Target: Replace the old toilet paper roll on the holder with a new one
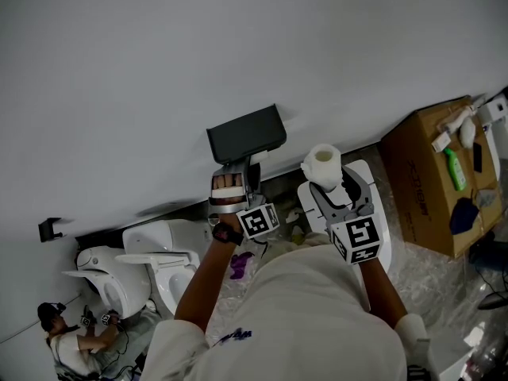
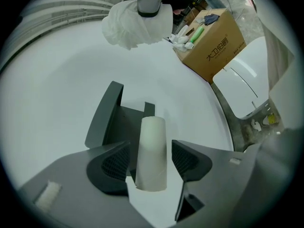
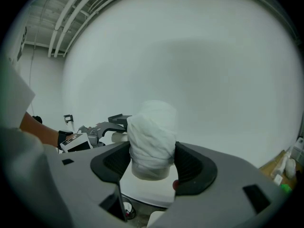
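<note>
Plain white wall [image 1: 238, 38], grey marbled floor [image 1: 421, 275], white toilets [image 1: 163, 248] along it, open cardboard box [image 1: 425, 185] at right

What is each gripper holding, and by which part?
Right gripper clamps the new toilet paper roll by its outer sides. Left gripper holds nothing: its jaws straddle the bare tube at the holder without touching.

Looking steeply down from head height at the wall [image 1: 238, 38]; riding close behind each pair of jaws, facing it; sharing the holder [image 1: 246, 133] across all three.

White new roll [image 3: 151, 139]; off-white old tube [image 2: 152, 153]; dark grey holder [image 1: 246, 133]; brown box [image 1: 429, 182].
</note>
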`<state>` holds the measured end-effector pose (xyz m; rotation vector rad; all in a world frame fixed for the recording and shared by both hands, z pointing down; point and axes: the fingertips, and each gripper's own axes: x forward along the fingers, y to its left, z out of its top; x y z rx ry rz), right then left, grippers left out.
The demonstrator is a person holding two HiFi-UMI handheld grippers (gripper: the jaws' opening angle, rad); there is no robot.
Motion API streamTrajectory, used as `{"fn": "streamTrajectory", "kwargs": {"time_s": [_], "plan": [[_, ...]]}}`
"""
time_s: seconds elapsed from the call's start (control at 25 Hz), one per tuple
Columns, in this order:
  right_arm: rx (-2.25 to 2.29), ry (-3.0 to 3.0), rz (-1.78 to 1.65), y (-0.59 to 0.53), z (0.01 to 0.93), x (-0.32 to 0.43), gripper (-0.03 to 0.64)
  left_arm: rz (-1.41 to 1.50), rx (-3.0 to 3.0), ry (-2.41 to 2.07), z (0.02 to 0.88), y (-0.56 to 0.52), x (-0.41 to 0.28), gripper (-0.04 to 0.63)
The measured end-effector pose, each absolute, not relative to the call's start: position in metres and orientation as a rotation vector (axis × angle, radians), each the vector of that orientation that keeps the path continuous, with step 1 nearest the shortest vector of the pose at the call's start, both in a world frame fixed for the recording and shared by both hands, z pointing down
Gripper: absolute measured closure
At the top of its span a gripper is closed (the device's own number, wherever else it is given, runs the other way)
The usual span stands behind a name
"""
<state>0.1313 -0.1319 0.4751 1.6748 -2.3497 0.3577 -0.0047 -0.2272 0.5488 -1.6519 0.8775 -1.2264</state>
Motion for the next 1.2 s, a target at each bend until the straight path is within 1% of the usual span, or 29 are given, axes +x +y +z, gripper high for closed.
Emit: {"fn": "streamTrajectory", "kwargs": {"time_s": [0.12,0.2,1.2], "plan": [[1.678,-2.351,0.361,-0.133,0.475,0.131,0.328,-1.233,-1.639,0.869,0.549,-0.23,-0.004,0.336],[1.677,-2.352,0.363,-0.132,0.476,0.13,0.328,-1.236,-1.636,0.861,0.549,-0.23,-0.004,0.405],[1.708,-2.338,0.383,-0.13,0.48,0.138,0.328,-1.212,-1.668,0.85,0.548,-0.228,0.012,0.411]]}}
